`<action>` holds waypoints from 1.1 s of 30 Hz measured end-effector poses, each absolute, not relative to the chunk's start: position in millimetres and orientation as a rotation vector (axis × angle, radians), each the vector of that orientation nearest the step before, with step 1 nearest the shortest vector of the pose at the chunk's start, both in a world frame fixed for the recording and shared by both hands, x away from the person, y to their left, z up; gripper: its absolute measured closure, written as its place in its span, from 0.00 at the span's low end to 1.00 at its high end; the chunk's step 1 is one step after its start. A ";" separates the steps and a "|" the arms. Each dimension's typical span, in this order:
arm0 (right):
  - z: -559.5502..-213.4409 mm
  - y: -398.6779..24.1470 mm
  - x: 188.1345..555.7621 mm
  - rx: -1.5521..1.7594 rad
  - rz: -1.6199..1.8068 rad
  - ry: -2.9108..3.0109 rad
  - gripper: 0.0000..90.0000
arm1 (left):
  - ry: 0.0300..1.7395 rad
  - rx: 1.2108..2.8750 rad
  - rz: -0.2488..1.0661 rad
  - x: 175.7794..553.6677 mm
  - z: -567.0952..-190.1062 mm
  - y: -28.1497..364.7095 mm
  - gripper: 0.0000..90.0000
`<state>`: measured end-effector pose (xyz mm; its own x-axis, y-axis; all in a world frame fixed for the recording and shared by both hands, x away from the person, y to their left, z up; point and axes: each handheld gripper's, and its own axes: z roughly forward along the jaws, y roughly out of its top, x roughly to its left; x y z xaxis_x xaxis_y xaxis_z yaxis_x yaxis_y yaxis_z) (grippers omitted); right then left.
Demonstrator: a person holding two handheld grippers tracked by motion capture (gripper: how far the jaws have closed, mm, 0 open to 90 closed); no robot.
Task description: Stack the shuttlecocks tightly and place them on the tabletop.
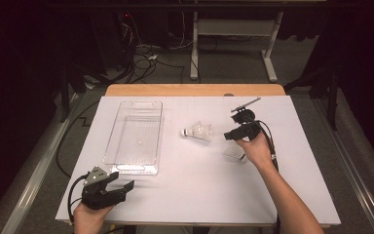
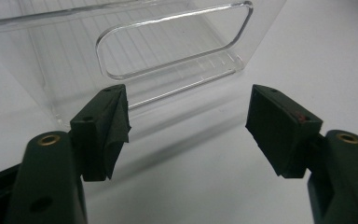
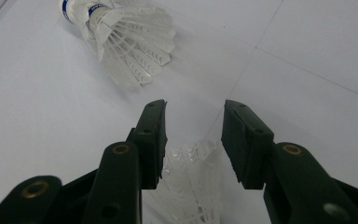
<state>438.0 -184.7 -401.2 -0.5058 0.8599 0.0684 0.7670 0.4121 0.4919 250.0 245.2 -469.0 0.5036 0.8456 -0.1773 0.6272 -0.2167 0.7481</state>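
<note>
My left gripper [image 1: 124, 186] sits near the table edge at about 7 o'clock in the high view, held by the left hand [image 1: 88, 218], and its jaws stand wide apart with nothing between them. In the left gripper view the left gripper [image 2: 189, 126] looks at the short end wall of the clear plastic bin [image 2: 121, 51], which stands just beyond the jaws at 12 o'clock, not touching them; I can see the handle slot cut in this wall. In the high view the clear plastic bin [image 1: 135, 168] lies lengthwise on the white table cover [image 1: 199, 190], from about 9 o'clock toward 11 o'clock. My right gripper [image 1: 228, 136] is at about 2 o'clock from the table's middle, held by the right hand [image 1: 256, 150]. In the right gripper view the right gripper [image 3: 193, 135] has its jaws parted, and a second shuttlecock [image 3: 191, 186] lies low between them, feathers up toward the tips; I cannot tell if the pads touch it. In the high view this second shuttlecock [image 1: 233, 152] is a blurred white shape just beside the right hand. The first shuttlecock [image 3: 121, 32] lies on its side at 11 o'clock from the jaws, apart from them, with a blue band on its cork. In the high view the first shuttlecock [image 1: 198, 132] rests between the bin and the right gripper, cork pointing to 9 o'clock.
</note>
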 end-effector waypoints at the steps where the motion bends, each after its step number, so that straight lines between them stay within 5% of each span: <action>1: -401.0 -184.9 437.3 1.453 0.697 2.467 0.67 | 1.211 1.941 0.343 250.0 -469.0 245.2 0.34; 21: -407.0 -190.9 434.4 1.463 0.650 2.482 0.69 | 1.212 1.937 0.346 249.7 -468.9 245.4 0.34; 33: -406.7 -189.6 431.0 1.450 0.631 2.505 0.79 | 1.207 1.942 0.345 249.9 -468.8 244.9 0.34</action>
